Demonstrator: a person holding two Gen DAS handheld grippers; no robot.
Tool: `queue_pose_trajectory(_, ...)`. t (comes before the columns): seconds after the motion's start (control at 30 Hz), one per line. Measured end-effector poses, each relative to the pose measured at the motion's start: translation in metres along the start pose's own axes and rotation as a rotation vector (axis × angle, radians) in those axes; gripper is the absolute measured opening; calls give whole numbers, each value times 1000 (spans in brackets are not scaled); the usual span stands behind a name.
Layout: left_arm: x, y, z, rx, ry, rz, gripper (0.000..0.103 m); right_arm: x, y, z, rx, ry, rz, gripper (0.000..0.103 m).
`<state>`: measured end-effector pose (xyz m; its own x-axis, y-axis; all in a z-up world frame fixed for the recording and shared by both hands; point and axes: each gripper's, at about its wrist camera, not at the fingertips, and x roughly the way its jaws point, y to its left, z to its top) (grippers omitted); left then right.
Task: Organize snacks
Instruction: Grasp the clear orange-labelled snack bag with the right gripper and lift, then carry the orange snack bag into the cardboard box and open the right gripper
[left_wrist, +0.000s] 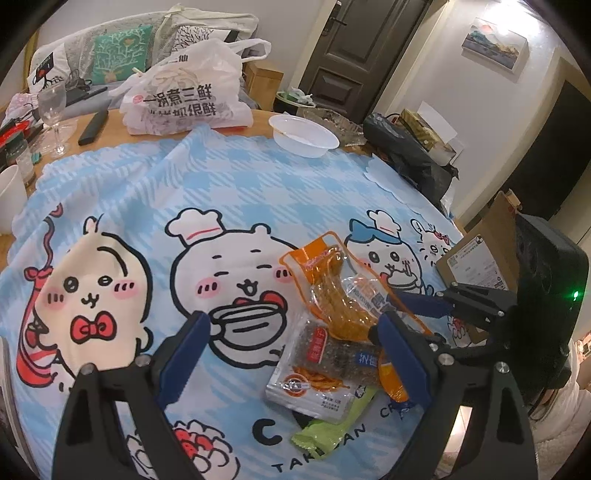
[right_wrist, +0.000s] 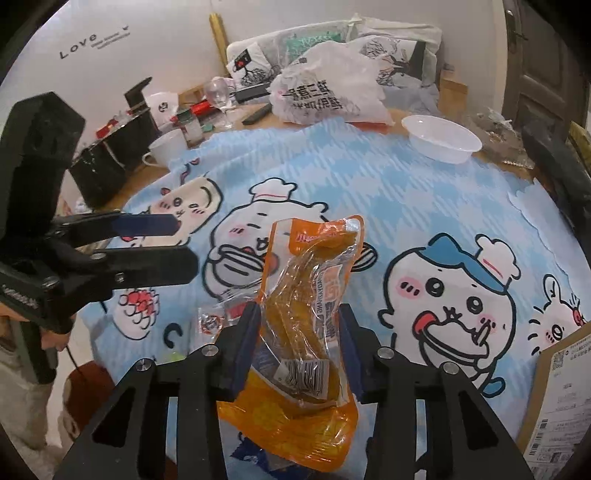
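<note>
The right hand-held gripper (right_wrist: 299, 343) clamps the slick orange snack pouch (right_wrist: 310, 295), which could slip; the left hand-held gripper (left_wrist: 291, 354) gapes.

Bowl (left_wrist: 304, 136) behind snack packets (left_wrist: 325, 373) on cloth (left_wrist: 221, 177)

A messy round table with a cartoon cloth

A blue checked cloth (left_wrist: 229, 184) with cartoon animals covers most of the wooden table (left_wrist: 258, 125). A white bowl (left_wrist: 304, 136) sits at the far edge of the cloth. Behind it lies a white plastic bag (left_wrist: 184, 99) with black writing. A wine glass (left_wrist: 55, 114) stands to the left, near a black remote (left_wrist: 94, 127), a small jar (left_wrist: 20, 158) and a white mug (right_wrist: 166, 149). A black bag (left_wrist: 410, 155) lies on the right side. A cardboard box (right_wrist: 557, 398) sits at the near right. Pillows (left_wrist: 110, 51) lie on a sofa behind. A dark door (left_wrist: 340, 55) and a picture (left_wrist: 495, 44) are on the wall.
</note>
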<state>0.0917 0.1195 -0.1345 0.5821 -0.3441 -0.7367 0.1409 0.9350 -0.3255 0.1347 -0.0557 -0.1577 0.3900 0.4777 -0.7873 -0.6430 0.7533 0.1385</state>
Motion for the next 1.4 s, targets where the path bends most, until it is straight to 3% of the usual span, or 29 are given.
queue_pose_trajectory(0.23, -1, 4, -1, -7, -3, 2, 91, 12, -1, -3, 21, 49, -17, 57)
queue_pose_trajectory(0.33, -1, 5, -1, -9, -2, 1, 91, 19, -2, -5, 41, 79, -23, 72)
queue_pose_trajectory(0.4, -1, 6, -1, -11, -1, 0, 91, 24, 0, -8, 38, 102, -37, 75)
queue_pose_trajectory(0.6, 1, 6, -4, -14, 5, -2, 91, 32, 2, -11, 70, 100, -52, 75)
queue_pose_trajectory(0.63, 1, 7, -4, -14, 6, -2, 91, 32, 2, -11, 72, 95, -57, 72)
queue_pose_trajectory(0.7, 1, 6, -4, -14, 8, -3, 91, 29, 2, -9, 60, 80, -80, 55)
queue_pose_trajectory(0.87, 2, 2, -3, -11, 10, -14, 91, 22, 7, -8, -8, 71, -96, 46)
queue_pose_trajectory(1.07, 1, -6, -2, -6, 12, -33, 91, 3, 6, -8, 11, 31, -37, 45)
queue_pose_trajectory(1.2, -8, -12, 4, -30, -15, -99, 90, -20, 15, -3, 5, -32, 64, 45)
queue_pose_trajectory(1.27, -17, -15, 7, -46, -40, -131, 84, -36, 25, -1, -24, -75, 101, 45)
queue_pose_trajectory(1.4, -36, -29, 15, -28, -78, -196, 37, -67, 41, 1, -66, -157, 172, 46)
